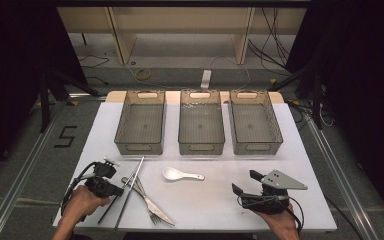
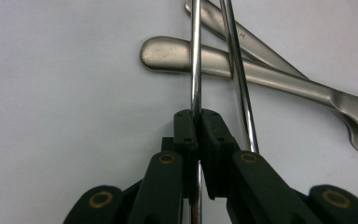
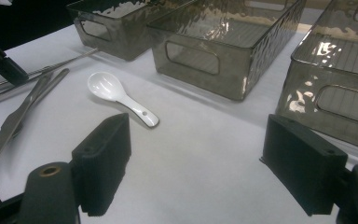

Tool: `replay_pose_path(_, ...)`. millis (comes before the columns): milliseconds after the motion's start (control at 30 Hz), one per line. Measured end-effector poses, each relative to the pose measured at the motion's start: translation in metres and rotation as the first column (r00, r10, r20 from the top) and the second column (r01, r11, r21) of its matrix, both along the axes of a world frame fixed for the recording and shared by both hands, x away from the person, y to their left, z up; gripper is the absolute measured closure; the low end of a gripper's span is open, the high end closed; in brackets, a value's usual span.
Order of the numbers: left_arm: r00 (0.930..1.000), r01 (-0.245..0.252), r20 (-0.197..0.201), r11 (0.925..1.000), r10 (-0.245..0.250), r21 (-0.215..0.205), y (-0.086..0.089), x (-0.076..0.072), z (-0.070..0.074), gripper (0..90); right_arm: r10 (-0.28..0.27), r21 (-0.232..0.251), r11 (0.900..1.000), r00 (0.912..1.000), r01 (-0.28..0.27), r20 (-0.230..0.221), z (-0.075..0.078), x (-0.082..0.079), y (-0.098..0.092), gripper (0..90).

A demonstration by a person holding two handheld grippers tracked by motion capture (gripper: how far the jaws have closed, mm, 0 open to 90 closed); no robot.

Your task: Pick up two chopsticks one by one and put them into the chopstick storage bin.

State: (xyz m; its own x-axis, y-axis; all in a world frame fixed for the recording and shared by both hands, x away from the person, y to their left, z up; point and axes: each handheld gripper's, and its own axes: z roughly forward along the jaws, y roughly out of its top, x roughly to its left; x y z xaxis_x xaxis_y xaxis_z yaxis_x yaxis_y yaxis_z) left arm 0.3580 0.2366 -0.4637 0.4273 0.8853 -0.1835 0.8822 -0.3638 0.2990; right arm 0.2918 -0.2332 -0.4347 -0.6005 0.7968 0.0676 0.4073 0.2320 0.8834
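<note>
Along the table's [image 1: 300,200] far side stand three smoky plastic bins [image 1: 201,128], side by side, with nothing visible inside them. On the floor at left, tape forms a "5" [image 1: 65,136]. Near the front left corner, the left gripper [image 2: 198,122] lies low, jaws clamped on one metal chopstick [image 2: 196,56]; its twin [image 2: 239,79] passes just beside, across a knife [image 2: 242,65]. Opposite, the right gripper [image 3: 196,158] rests with jaws apart, facing a white spoon [image 3: 116,97].

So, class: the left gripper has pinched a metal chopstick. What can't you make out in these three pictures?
- Chopstick, left gripper view: far end cut off by the top edge.
- Fork, high view: handle crossed by the knife; prongs too small to count.
- Left gripper, high view: its jaws too small and dark to read.
</note>
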Motion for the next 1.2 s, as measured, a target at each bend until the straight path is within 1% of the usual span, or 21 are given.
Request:
replay_pose_path(33,1.0000,-0.005,0.008,1.0000,0.005,-0.003,0.001,0.000,0.000,84.9,-0.002,0.002,1.000,1.0000,0.002,0.000,0.000,0.000,0.000,24.3)
replay_pose_path(67,0.9999,0.003,0.012,1.0000,-0.003,-0.002,0.002,-0.001,0.002,84.9,-0.002,0.003,1.000,1.0000,0.002,0.000,0.000,0.000,0.000,24.3)
replay_pose_path(200,0.9991,-0.003,0.041,0.9998,0.004,-0.021,0.006,-0.002,0.007,85.0,-0.001,0.001,1.000,1.0000,0.001,0.000,0.000,0.000,0.000,24.3)
replay_pose_path(267,0.9990,-0.002,0.044,0.9998,0.003,-0.019,0.008,-0.002,0.008,85.0,0.000,0.001,1.000,1.0000,0.000,0.001,0.000,0.000,0.000,24.3)
replay_pose_path(400,0.9985,-0.001,0.055,0.9996,0.003,-0.027,0.011,-0.002,0.009,85.0,0.001,0.001,1.000,1.0000,-0.001,0.000,0.000,0.000,0.000,24.3)
replay_pose_path(467,0.9990,-0.004,0.045,0.9989,0.006,-0.046,0.012,-0.001,0.008,84.9,0.002,0.001,1.000,1.0000,-0.002,0.000,0.000,0.000,0.000,24.3)
replay_pose_path(533,0.9995,-0.008,0.030,0.9994,0.009,-0.032,0.013,0.001,0.004,84.9,0.002,-0.001,1.000,1.0000,-0.002,-0.002,0.000,0.000,0.000,24.3)
replay_pose_path(567,0.9995,-0.009,0.030,0.9994,0.010,-0.033,0.013,0.001,0.003,84.9,0.002,0.001,1.000,1.0000,-0.002,-0.003,0.000,0.000,0.001,24.3)
replay_pose_path(633,0.9990,-0.011,0.041,0.9988,0.013,-0.048,0.013,0.000,0.005,84.9,0.005,0.000,1.000,1.0000,-0.005,-0.001,0.000,0.000,0.001,24.3)
replay_pose_path(667,0.9987,-0.010,0.050,0.9990,0.012,-0.044,0.013,0.000,0.006,84.9,0.006,0.000,1.000,1.0000,-0.006,-0.003,0.000,0.000,0.001,24.3)
replay_pose_path(767,0.9983,-0.002,0.058,0.9991,0.004,-0.041,0.011,-0.001,0.008,84.9,0.005,-0.001,1.000,1.0000,-0.005,-0.003,0.000,0.000,0.001,24.3)
replay_pose_path(833,0.9987,0.006,0.050,0.9993,-0.004,-0.037,0.011,-0.001,0.008,84.9,0.006,0.000,1.000,1.0000,-0.006,-0.003,0.000,0.000,0.001,24.3)
replay_pose_path(900,0.9987,0.005,0.051,0.9994,-0.003,-0.034,0.011,0.000,0.007,84.9,0.005,0.000,1.000,1.0000,-0.005,-0.004,0.000,0.000,0.001,24.3)
replay_pose_path(933,0.9982,-0.003,0.060,0.9992,0.005,-0.039,0.011,-0.001,0.008,84.9,0.005,-0.001,1.000,1.0000,-0.005,-0.004,0.000,0.000,0.001,24.3)
replay_pose_path(1100,0.9968,0.011,0.079,0.9992,-0.008,-0.037,0.011,-0.002,0.013,84.9,0.005,-0.001,1.000,1.0000,-0.005,-0.003,0.000,0.000,0.001,24.3)
replay_pose_path(1200,0.9948,0.016,0.101,0.9988,-0.011,-0.047,0.010,-0.004,0.020,85.0,0.006,0.001,1.000,1.0000,-0.006,-0.004,0.000,0.000,0.001,24.3)
